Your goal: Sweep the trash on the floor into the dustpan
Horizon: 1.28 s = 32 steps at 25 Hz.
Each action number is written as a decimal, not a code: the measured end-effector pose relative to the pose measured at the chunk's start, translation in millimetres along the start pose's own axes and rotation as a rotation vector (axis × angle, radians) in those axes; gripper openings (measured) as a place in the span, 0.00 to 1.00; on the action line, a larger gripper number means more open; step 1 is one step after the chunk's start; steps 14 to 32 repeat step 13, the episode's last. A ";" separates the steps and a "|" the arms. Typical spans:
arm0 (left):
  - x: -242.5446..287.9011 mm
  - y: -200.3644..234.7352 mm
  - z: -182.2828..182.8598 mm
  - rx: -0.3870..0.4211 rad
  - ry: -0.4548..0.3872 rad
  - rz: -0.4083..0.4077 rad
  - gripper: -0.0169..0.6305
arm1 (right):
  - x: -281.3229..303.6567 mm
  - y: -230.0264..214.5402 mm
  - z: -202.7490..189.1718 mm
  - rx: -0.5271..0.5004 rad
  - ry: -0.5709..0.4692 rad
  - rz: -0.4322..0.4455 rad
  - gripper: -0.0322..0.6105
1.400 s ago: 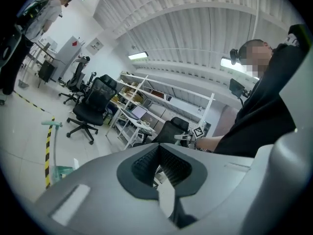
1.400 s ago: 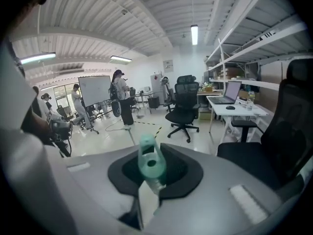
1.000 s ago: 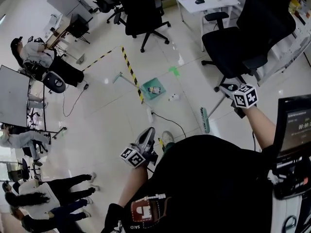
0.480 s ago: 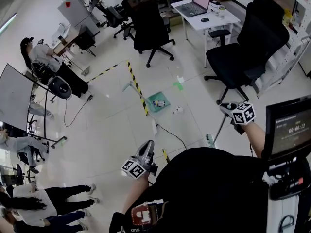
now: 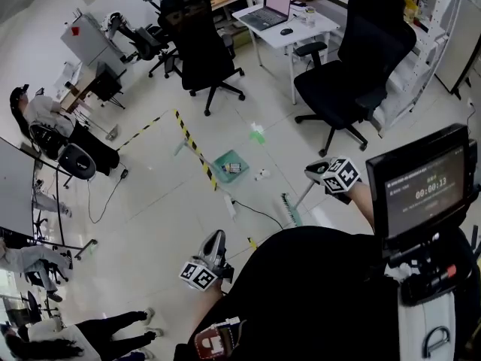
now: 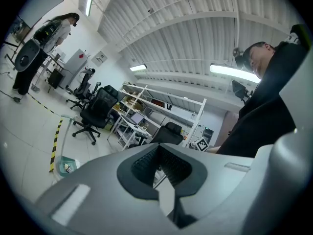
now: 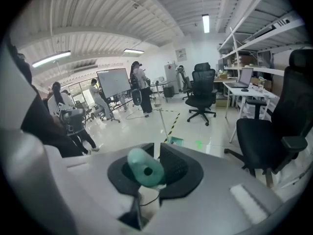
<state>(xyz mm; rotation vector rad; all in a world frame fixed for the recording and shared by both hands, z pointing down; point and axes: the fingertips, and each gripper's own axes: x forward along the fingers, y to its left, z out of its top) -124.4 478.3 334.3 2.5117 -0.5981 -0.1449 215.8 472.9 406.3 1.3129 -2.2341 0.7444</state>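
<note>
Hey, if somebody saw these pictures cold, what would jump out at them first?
Probably the yellow-and-black tape striping the pale floor, with the green dustpan lying right beside it, some trash inside. Then the right gripper clamped on the handle of the green broom, the brush head down by the floor in front of the person.

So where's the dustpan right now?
In the head view the dustpan lies on the floor near centre, just right of the striped tape, with a white scrap beside it on the right.
</note>
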 end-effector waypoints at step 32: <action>41.4 -8.5 6.1 0.023 -0.009 -0.021 0.02 | -0.8 -16.3 9.0 -0.019 -0.005 0.062 0.11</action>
